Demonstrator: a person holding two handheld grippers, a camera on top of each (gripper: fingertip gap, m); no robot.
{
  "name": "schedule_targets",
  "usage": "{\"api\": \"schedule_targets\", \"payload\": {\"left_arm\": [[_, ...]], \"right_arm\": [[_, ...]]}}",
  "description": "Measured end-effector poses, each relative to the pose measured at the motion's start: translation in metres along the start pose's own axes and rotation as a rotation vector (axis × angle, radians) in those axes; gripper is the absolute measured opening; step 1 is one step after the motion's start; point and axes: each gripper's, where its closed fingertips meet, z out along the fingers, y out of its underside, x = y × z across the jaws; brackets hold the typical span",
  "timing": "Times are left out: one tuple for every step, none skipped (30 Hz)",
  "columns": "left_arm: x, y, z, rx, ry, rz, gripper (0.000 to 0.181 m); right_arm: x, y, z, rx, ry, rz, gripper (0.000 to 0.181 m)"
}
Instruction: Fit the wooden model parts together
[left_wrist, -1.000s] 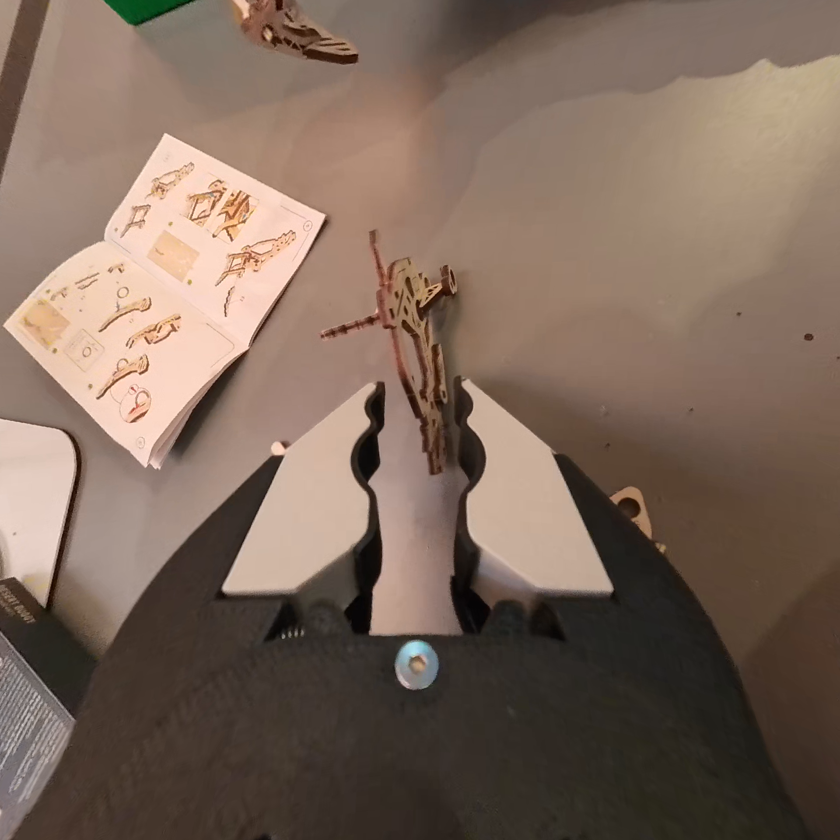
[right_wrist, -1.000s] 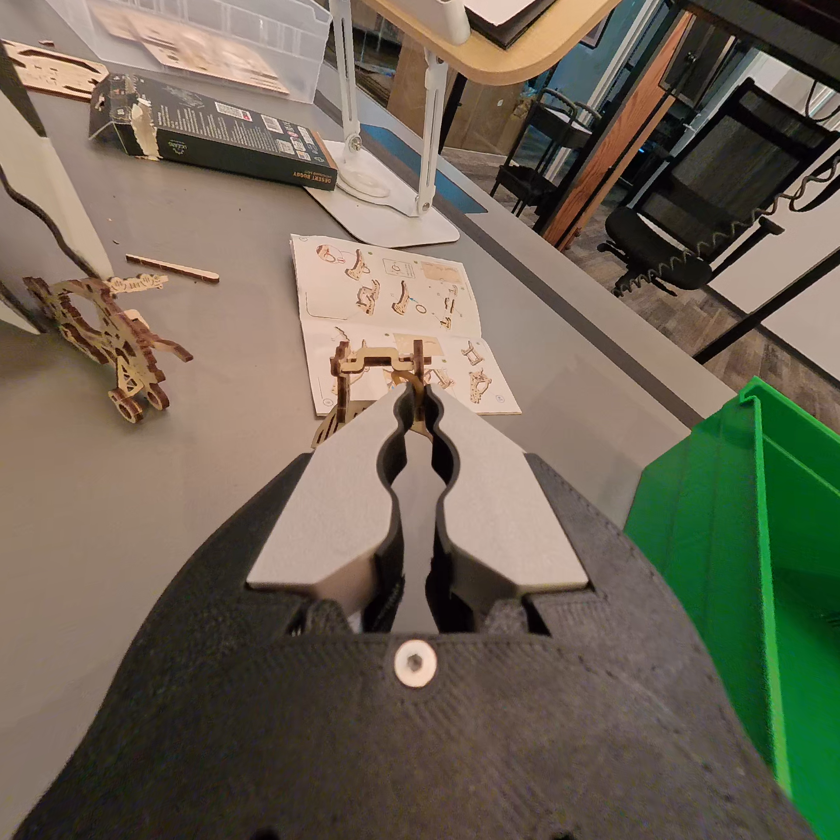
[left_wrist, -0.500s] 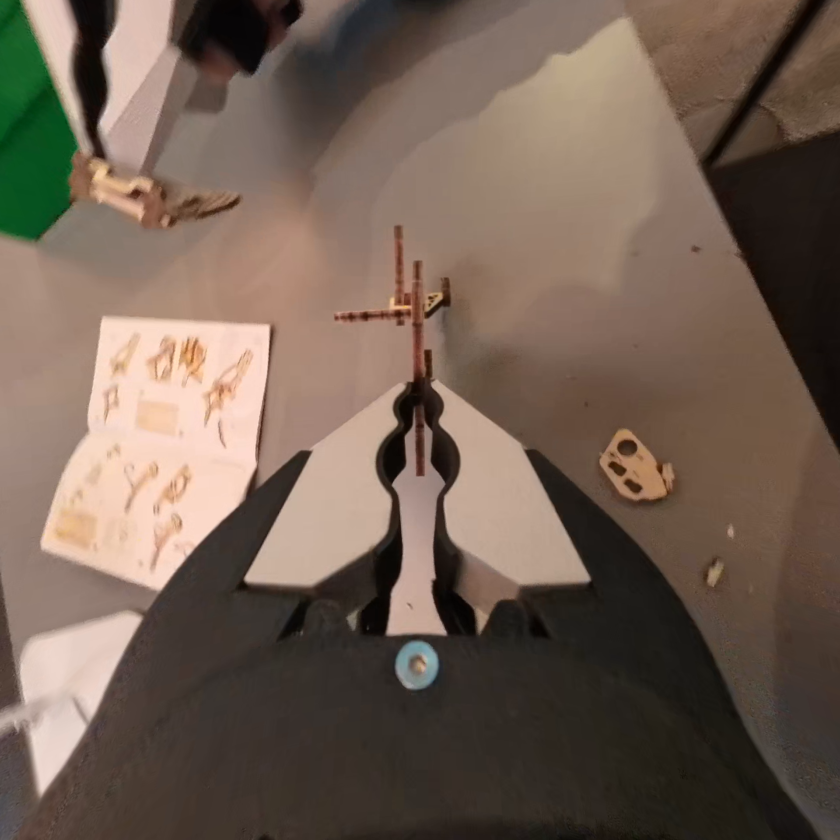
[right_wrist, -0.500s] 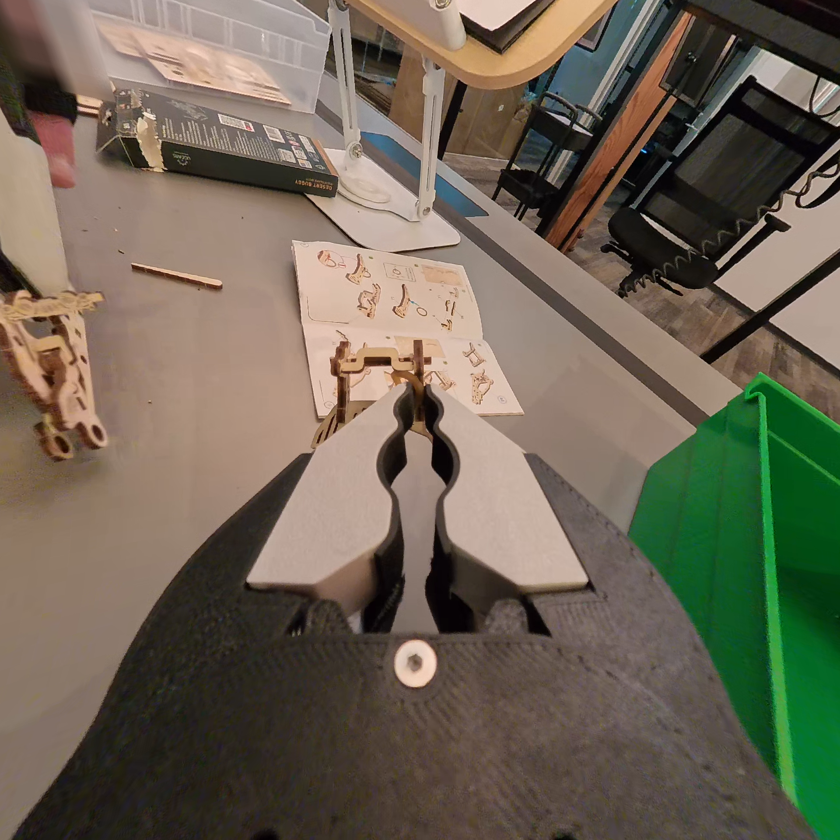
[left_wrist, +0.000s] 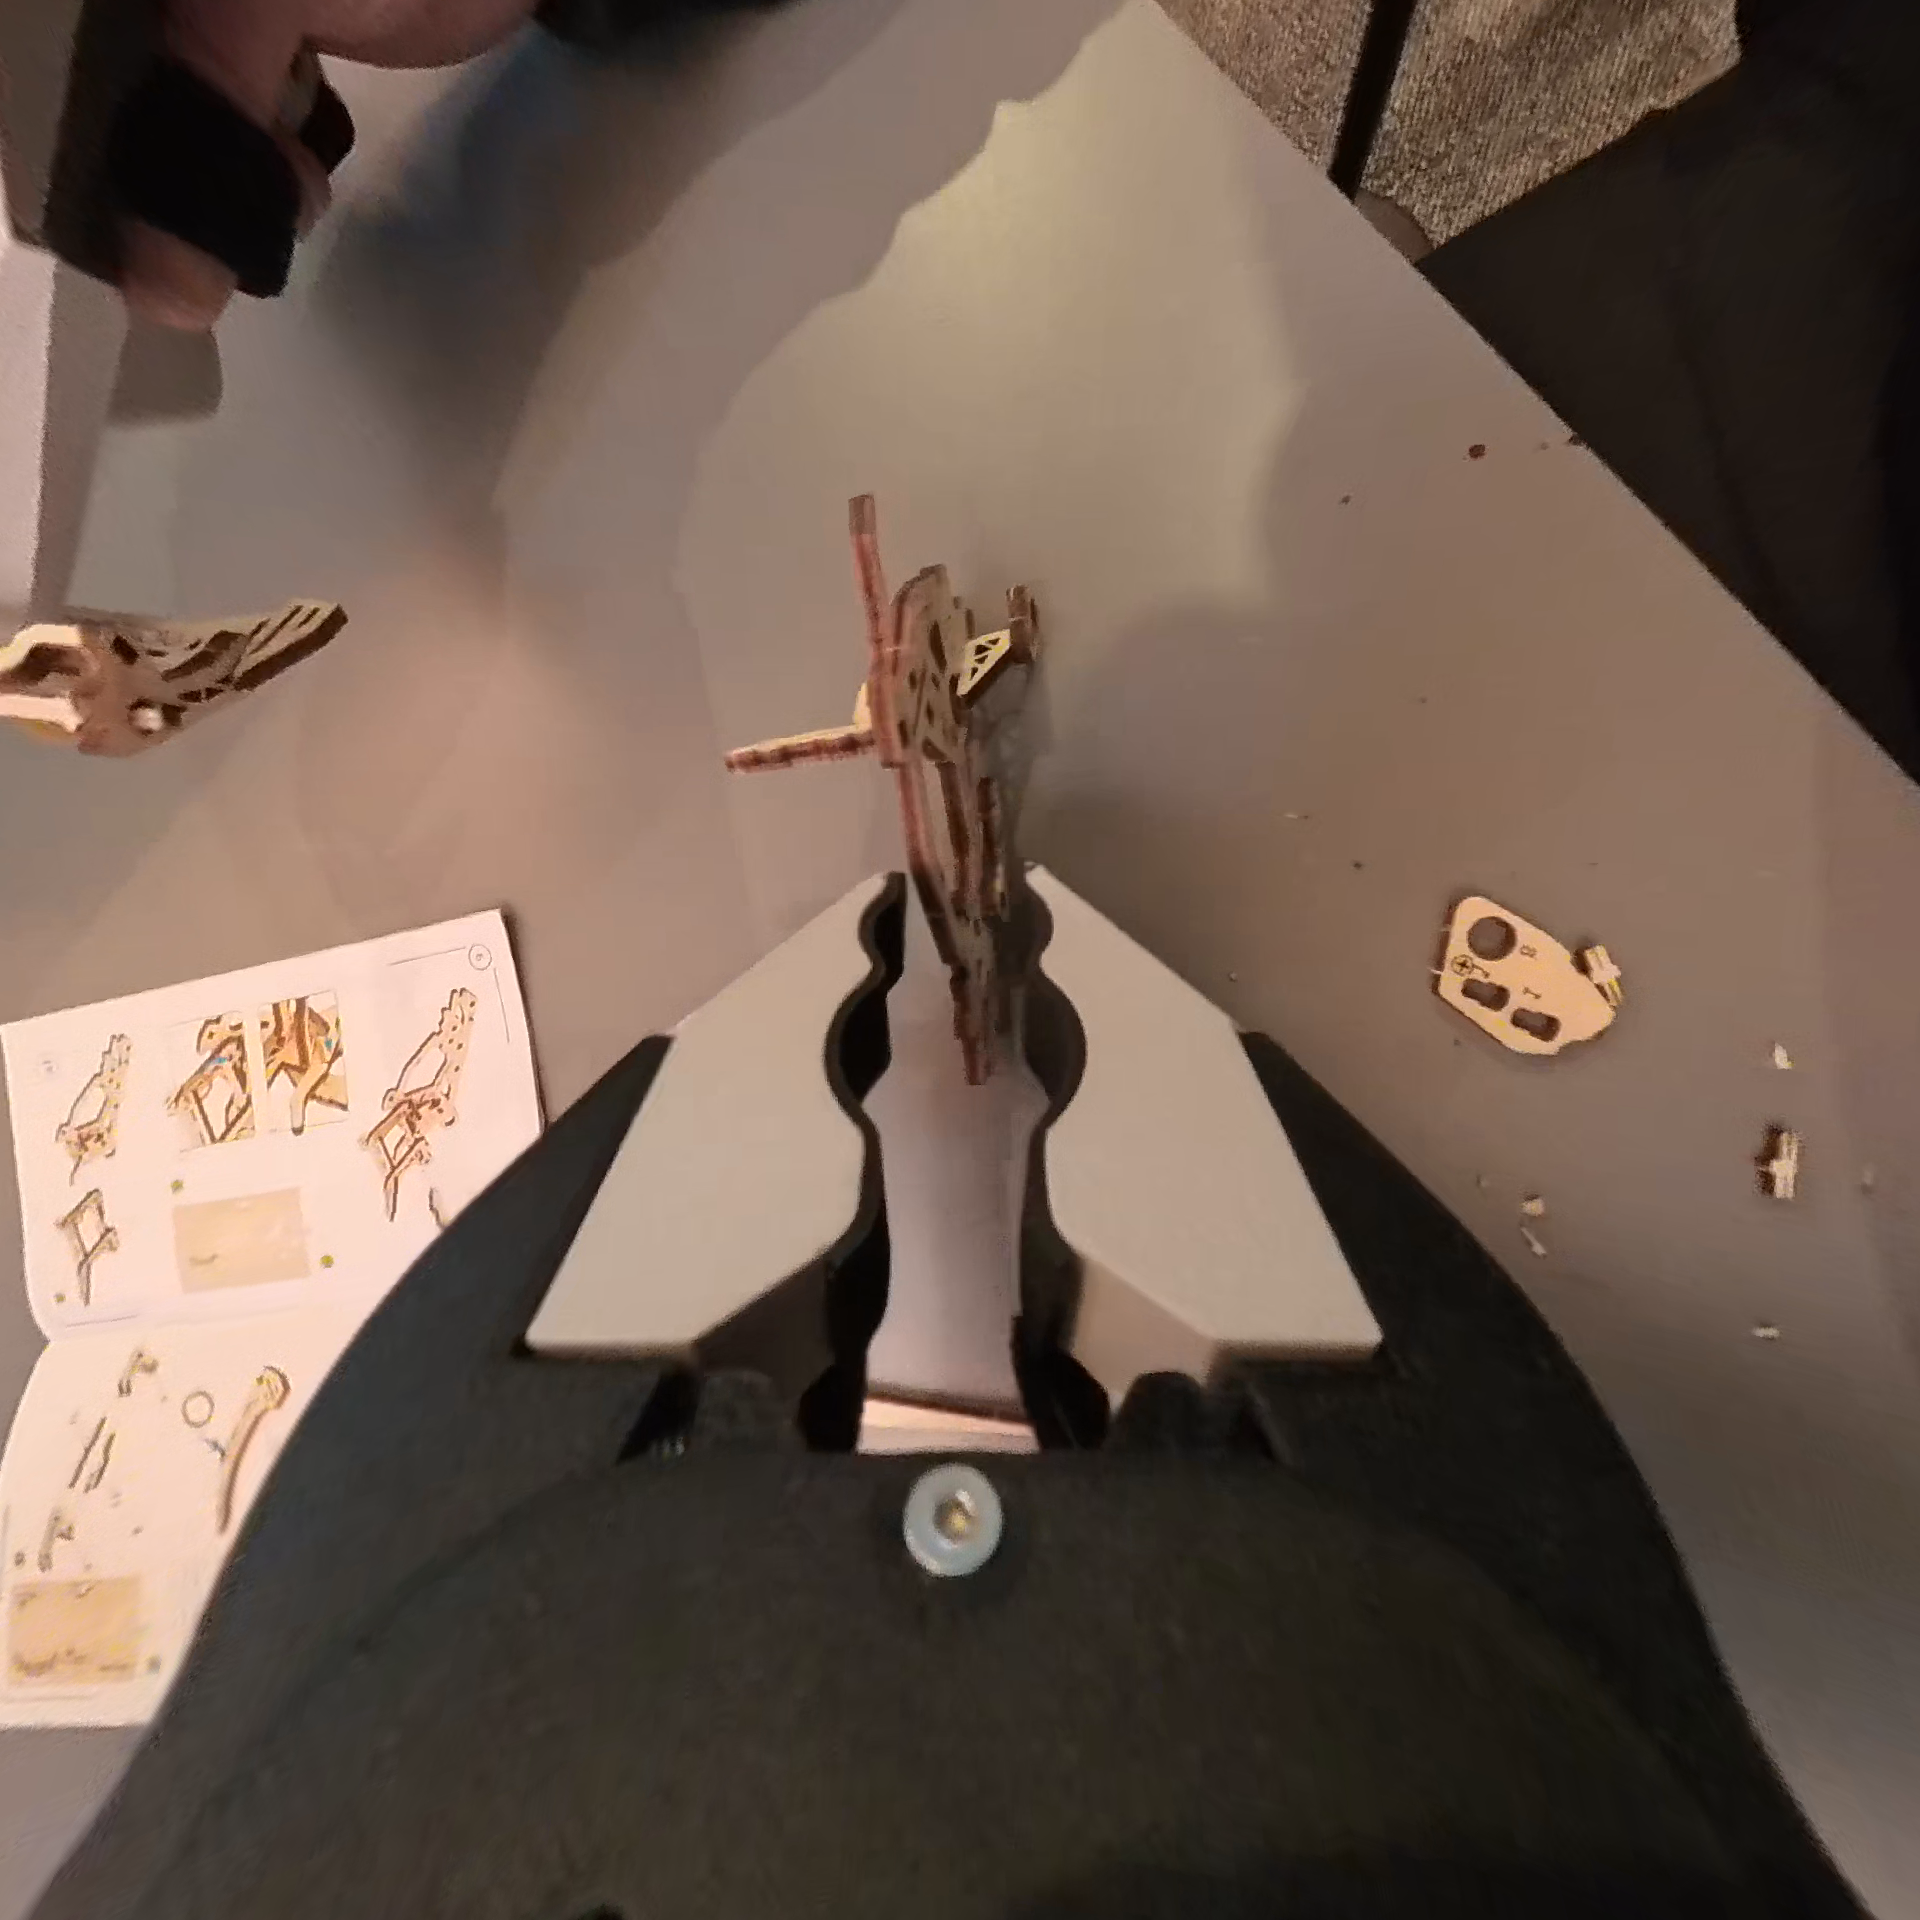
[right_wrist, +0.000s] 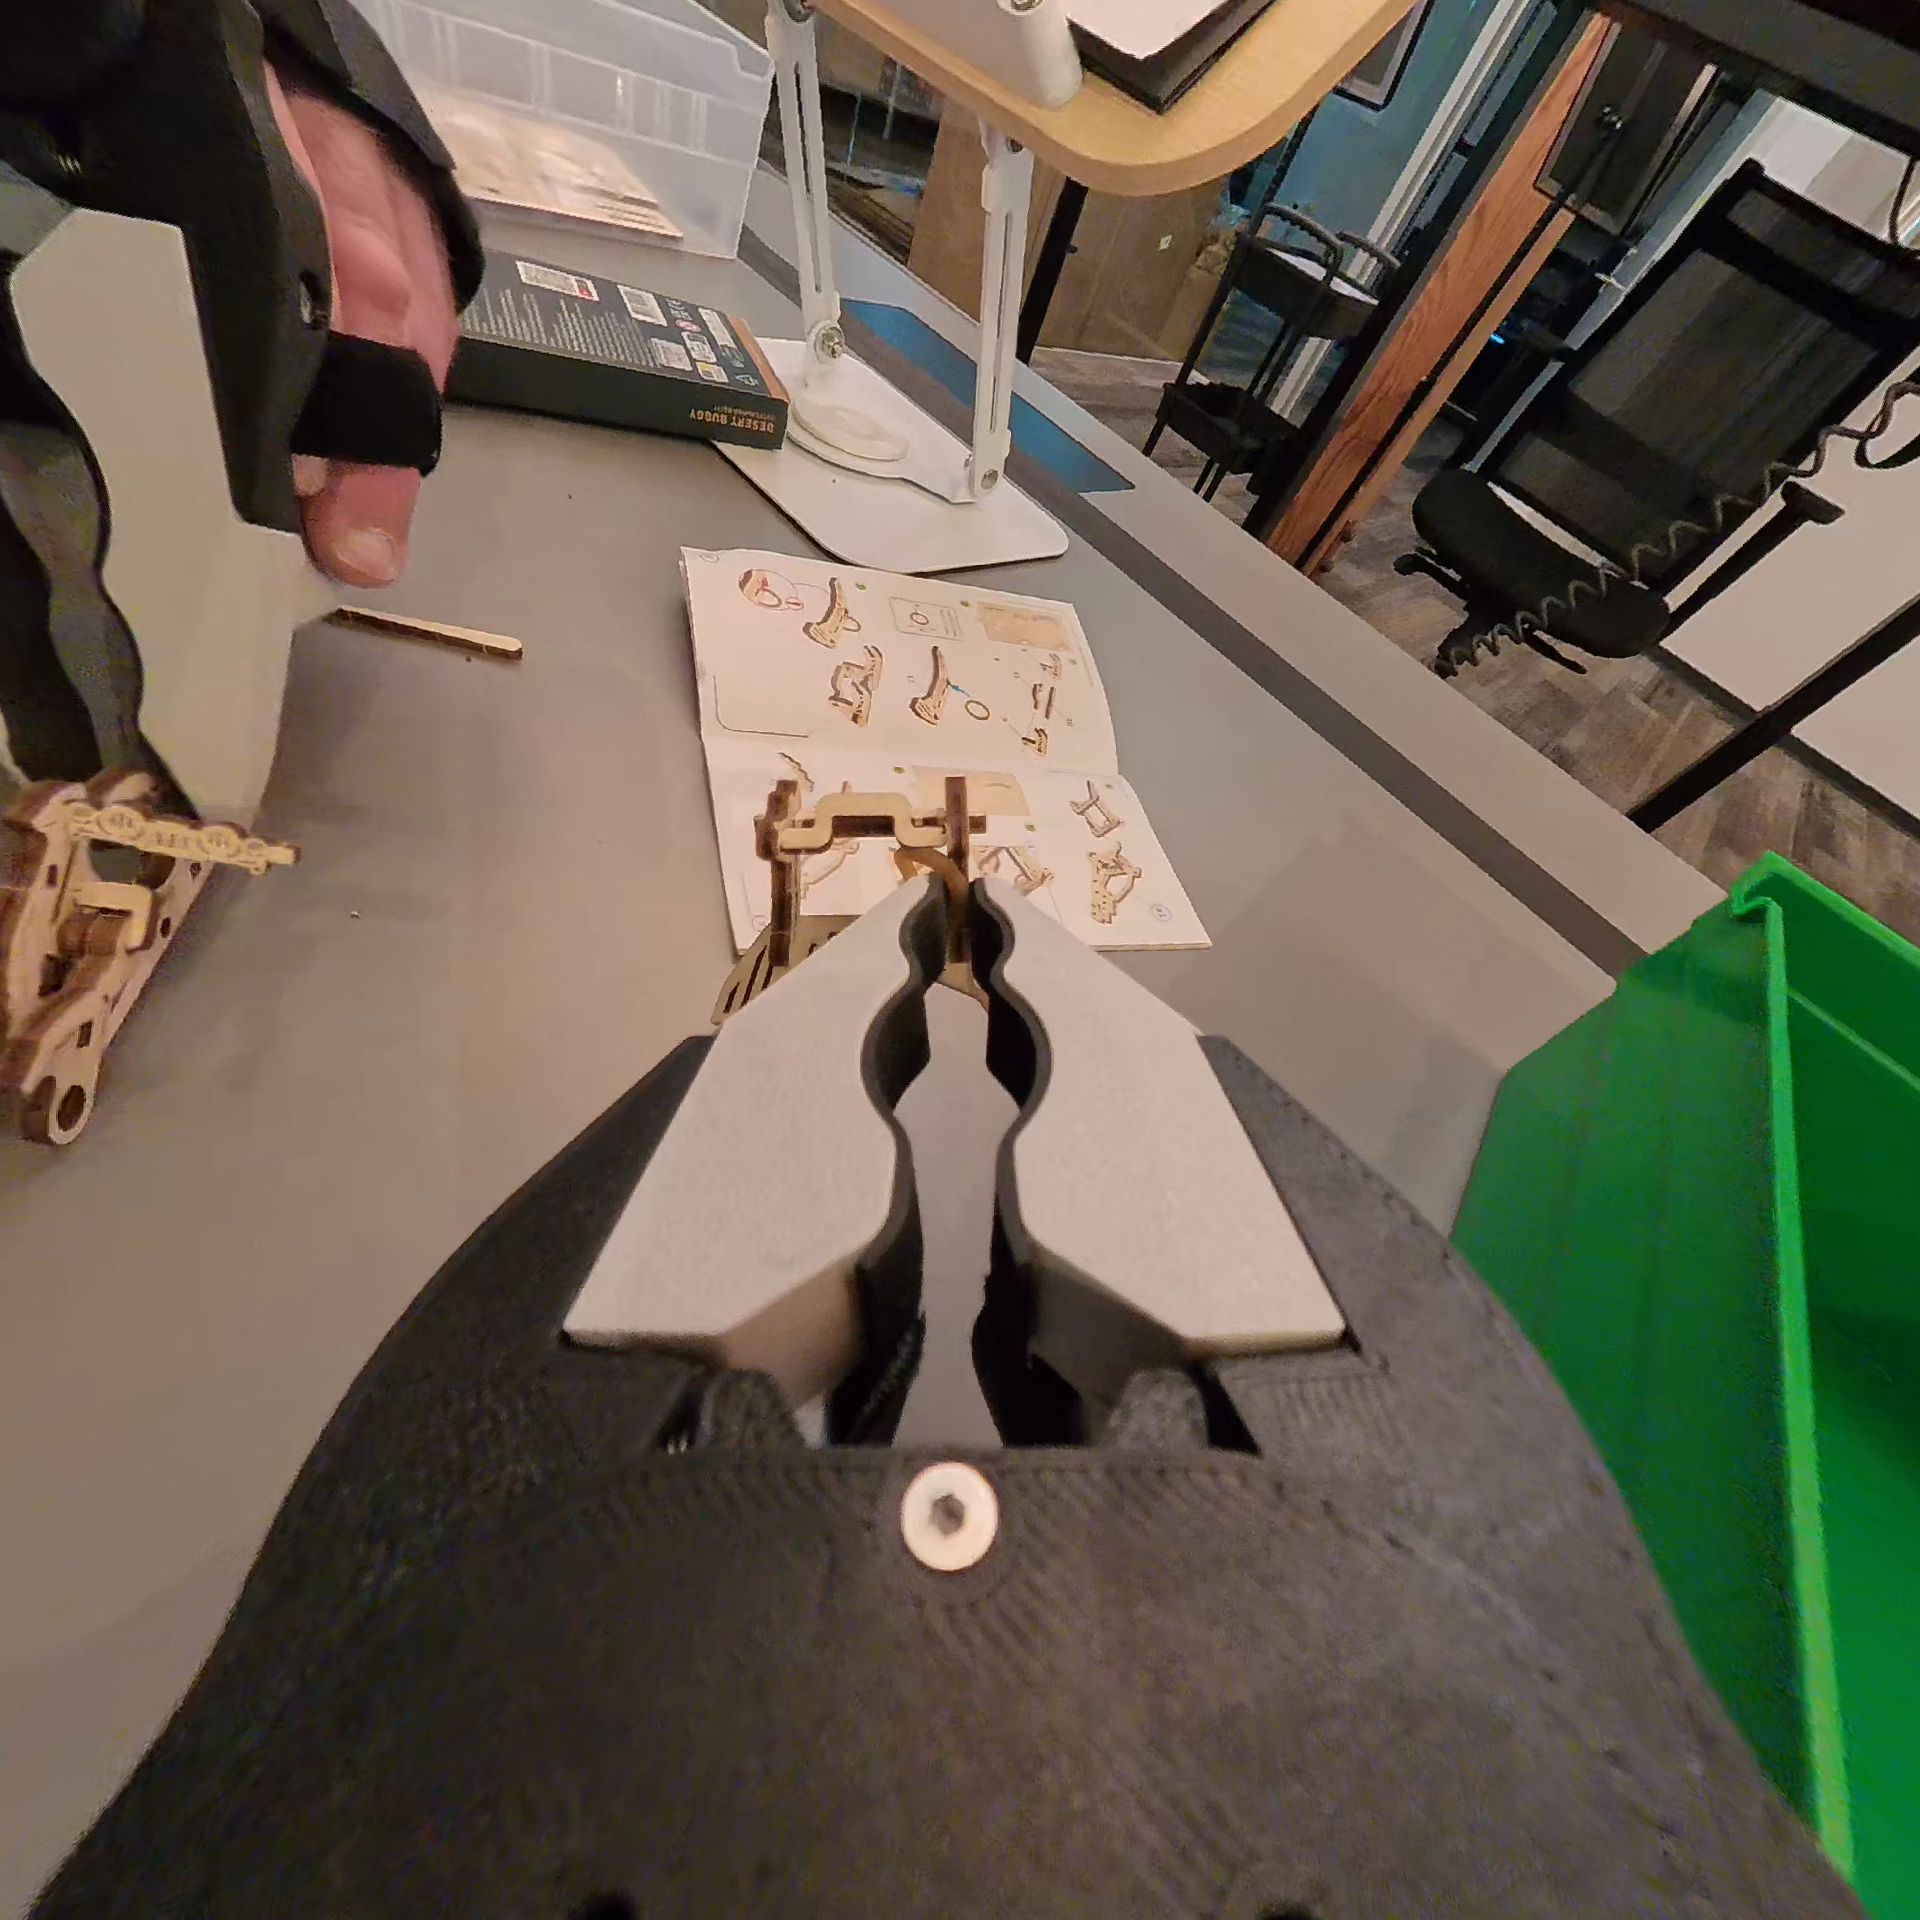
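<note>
Since half a second ago, the left gripper (left_wrist: 961, 904) has parted its fingers somewhat, and the wooden sub-assembly (left_wrist: 940, 748) between them has tilted from edge-on to a slant. That sub-assembly rises ahead of the left fingertips, its lower end down in the gap near the right-hand finger; whether the fingers still grip it cannot be told. A cross-piece sticks out from it to the left. In the right wrist view the same piece appears far to the left of the right gripper, under the other gripper and the person's hand (right_wrist: 364, 343) that holds it.

The right gripper (right_wrist: 951, 899) is clenched on a second wooden frame (right_wrist: 862, 842), pinching an upright strut at its fingertips; the frame extends ahead and to the left of the tips, above the grey table (right_wrist: 499, 831).

An open instruction booklet (right_wrist: 904, 665) lies just beyond the right gripper's tips. A loose wooden stick (right_wrist: 426, 632) lies ahead and to the left. A green bin (right_wrist: 1714, 1195) stands close on the right. To the right of the left gripper lies a small flat wooden plate (left_wrist: 1522, 977) with cut-outs.
</note>
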Motion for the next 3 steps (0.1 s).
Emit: {"api": "schedule_targets", "payload": {"left_arm": [[-0.0012, 0.0008, -0.0010, -0.002, -0.015, -0.026, 0.026], [-0.0011, 0.0009, -0.0029, 0.003, -0.020, -0.063, 0.029], [-0.0009, -0.0013, -0.0059, 0.021, -0.028, -0.105, 0.031]], "right_arm": [[-0.0002, 0.0000, 0.0001, 0.000, -0.001, -0.001, 0.001], [-0.0002, 0.0000, 0.0001, -0.001, -0.002, -0.001, 0.001], [0.0000, -0.0002, -0.0001, 0.000, -0.001, 0.000, 0.001]]}}
